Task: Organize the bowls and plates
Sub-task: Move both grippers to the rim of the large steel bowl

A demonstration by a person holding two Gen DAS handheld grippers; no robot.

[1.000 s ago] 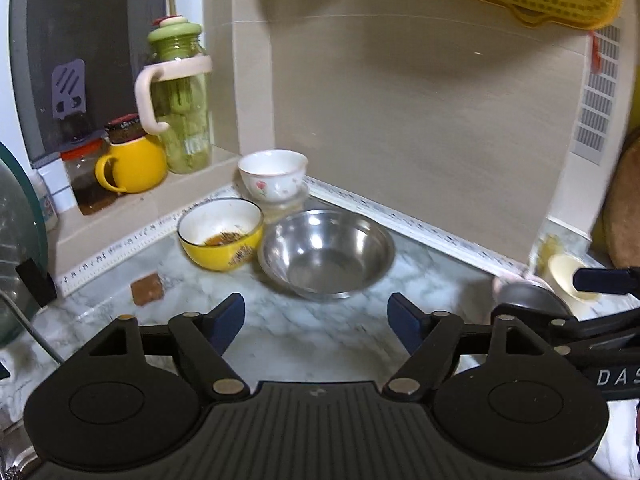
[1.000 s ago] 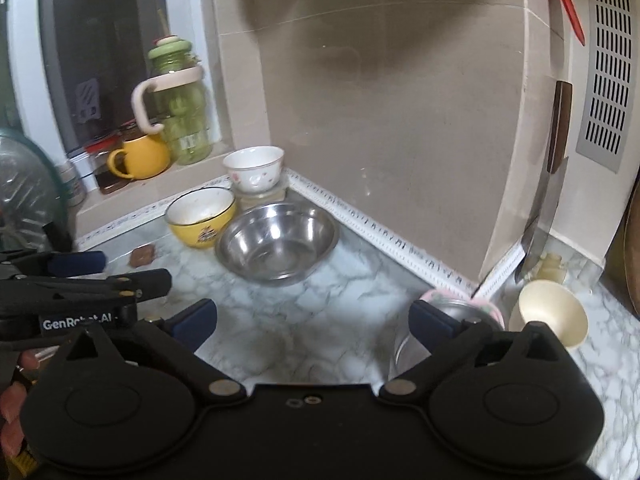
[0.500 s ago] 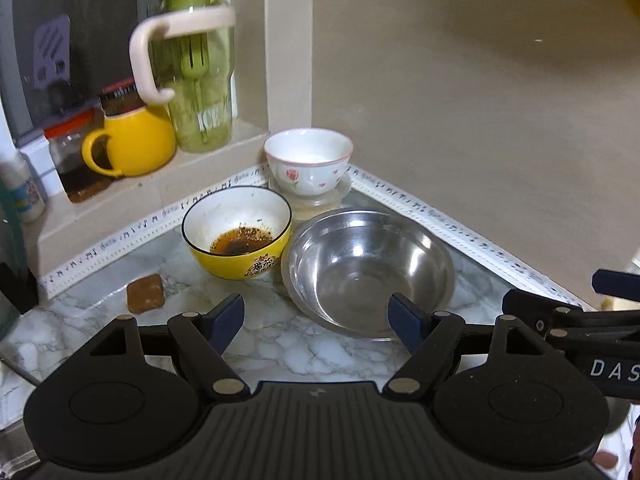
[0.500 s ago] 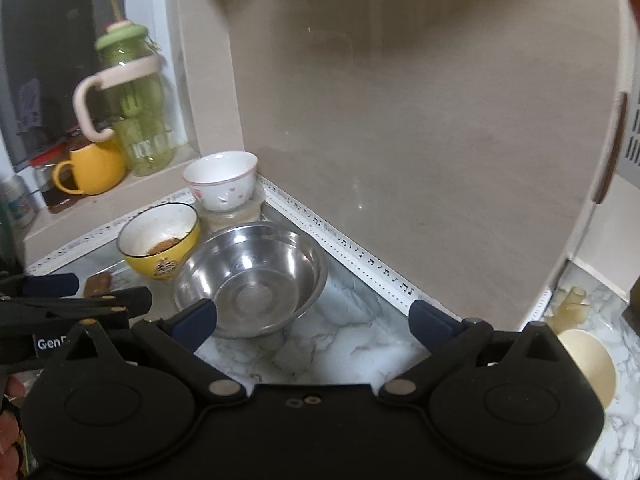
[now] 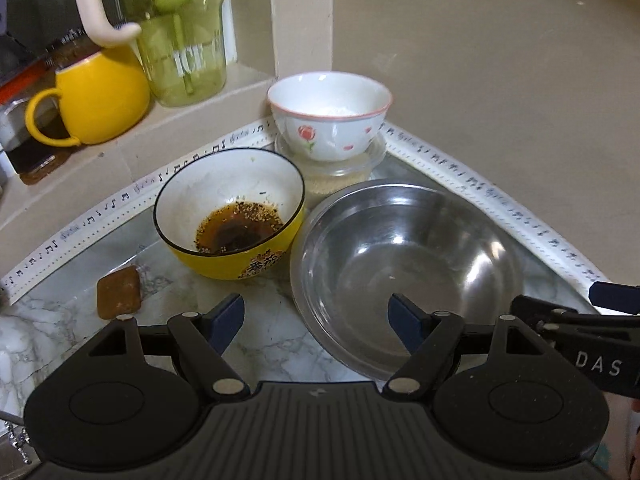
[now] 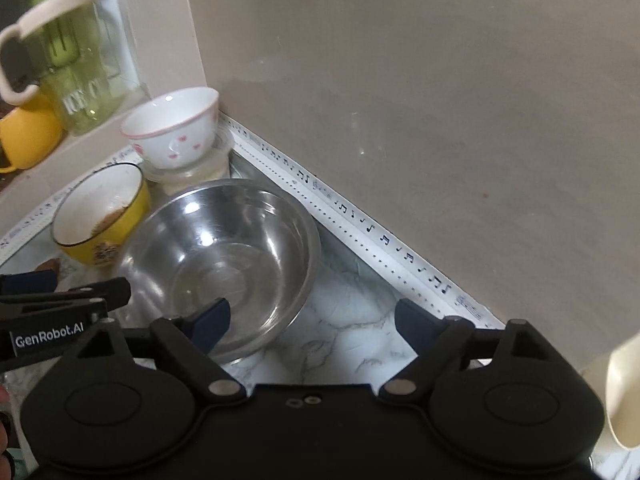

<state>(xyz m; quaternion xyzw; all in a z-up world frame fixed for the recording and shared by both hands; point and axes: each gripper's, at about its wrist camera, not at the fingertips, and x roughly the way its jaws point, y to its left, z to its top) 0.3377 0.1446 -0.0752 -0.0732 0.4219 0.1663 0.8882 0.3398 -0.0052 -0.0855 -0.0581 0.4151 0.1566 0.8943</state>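
Observation:
A steel bowl [image 5: 408, 272] [image 6: 216, 264] stands empty in the corner of the marble counter. Left of it is a yellow bowl [image 5: 230, 216] [image 6: 96, 216] with brown sauce in it. Behind them a white rose-pattern bowl [image 5: 328, 120] [image 6: 172, 132] rests on a glass container [image 5: 332, 172]. My left gripper [image 5: 316, 318] is open, straddling the steel bowl's near left rim without touching it. My right gripper [image 6: 312, 320] has its jaws closing around the bowl's near right rim, one finger inside, one over the marble, the pads apart from the rim.
On the window ledge stand a green bottle [image 5: 180, 40] and a yellow mug [image 5: 96, 100]. A brown block [image 5: 120, 292] lies on the counter near the yellow bowl. Beige walls close the corner. A cream bowl [image 6: 624, 392] shows at the right edge.
Both grippers have come forward and down to the steel bowl, which now fills the near view. The right jaws have narrowed somewhat.

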